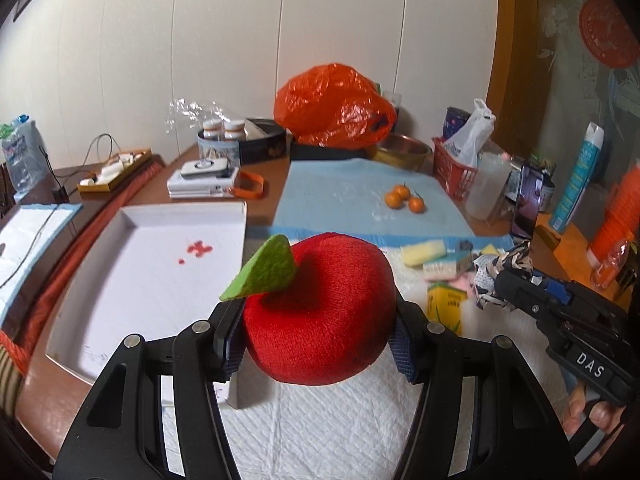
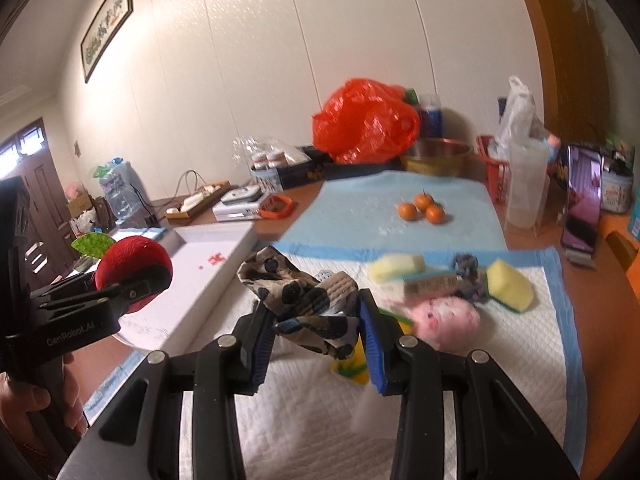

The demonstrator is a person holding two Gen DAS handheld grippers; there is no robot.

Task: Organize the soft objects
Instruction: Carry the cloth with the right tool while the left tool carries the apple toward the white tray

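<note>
My left gripper point(image 1: 318, 338) is shut on a red plush apple point(image 1: 320, 312) with a green felt leaf, held above the white quilted pad point(image 1: 320, 432). In the right wrist view that apple point(image 2: 134, 266) shows at the left, over the edge of the white box. My right gripper point(image 2: 316, 336) is shut on a crumpled patterned cloth point(image 2: 304, 296), lifted off the pad point(image 2: 500, 360). From the left wrist view the right gripper point(image 1: 500, 280) shows at the right with the cloth point(image 1: 496, 268) bunched at its tip. On the pad lie yellow sponges point(image 2: 510, 284), a pink plush point(image 2: 448, 316) and a small yellow carton point(image 1: 446, 304).
An open white box point(image 1: 160, 264) lies left of the pad. Three small oranges point(image 2: 424, 208) rest on a blue mat point(image 2: 360, 216) behind. At the back stand an orange plastic bag point(image 1: 332, 108), a metal bowl point(image 1: 404, 150), a red basket point(image 1: 452, 172), a clear jug point(image 2: 524, 184) and a propped phone point(image 2: 582, 208).
</note>
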